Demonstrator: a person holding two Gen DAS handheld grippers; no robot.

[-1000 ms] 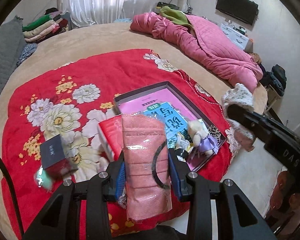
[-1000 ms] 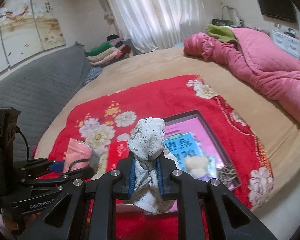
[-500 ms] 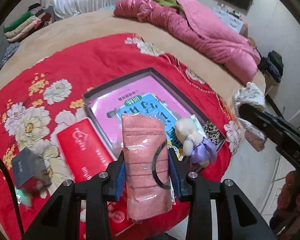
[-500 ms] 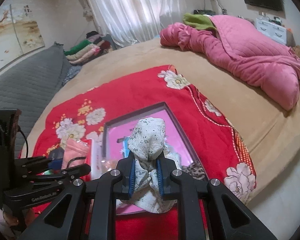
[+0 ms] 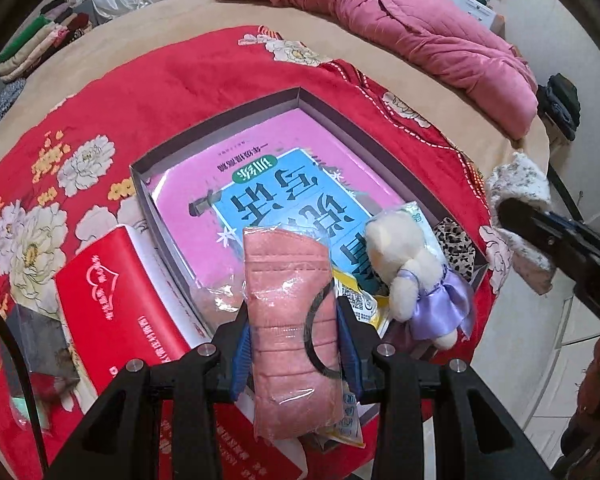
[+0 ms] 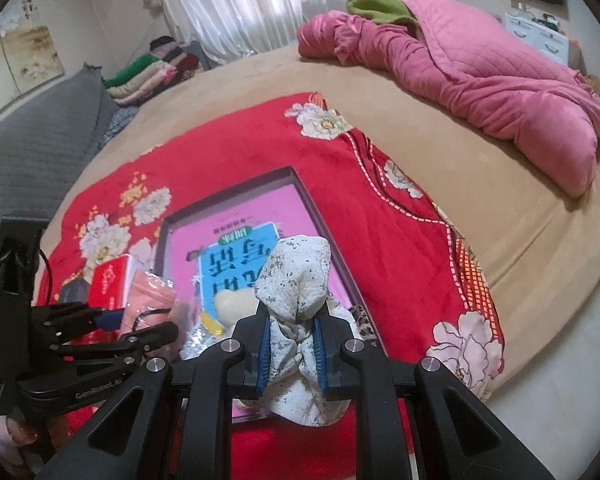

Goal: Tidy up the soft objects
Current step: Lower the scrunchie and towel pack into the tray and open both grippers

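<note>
My left gripper [image 5: 294,344] is shut on a pink packet of face masks [image 5: 290,320] in clear wrap and holds it above the near edge of a shallow dark box [image 5: 300,94]. The box holds a pink and blue booklet [image 5: 284,196], a small plush bear in a purple dress [image 5: 416,272] and a leopard-print piece [image 5: 456,246]. My right gripper [image 6: 290,350] is shut on a white speckled cloth [image 6: 296,280], also near the box's front edge. The right gripper shows at the right of the left wrist view [image 5: 540,232].
A red box [image 5: 112,296] lies left of the dark box on the red floral blanket [image 5: 180,76]. A dark small box [image 5: 40,336] sits at the far left. A pink quilt [image 6: 480,76] lies at the back right, folded clothes [image 6: 148,76] at the back left.
Both grippers have moved forward and down toward the dark box, still holding their items. The box and bear now appear larger and closer.
</note>
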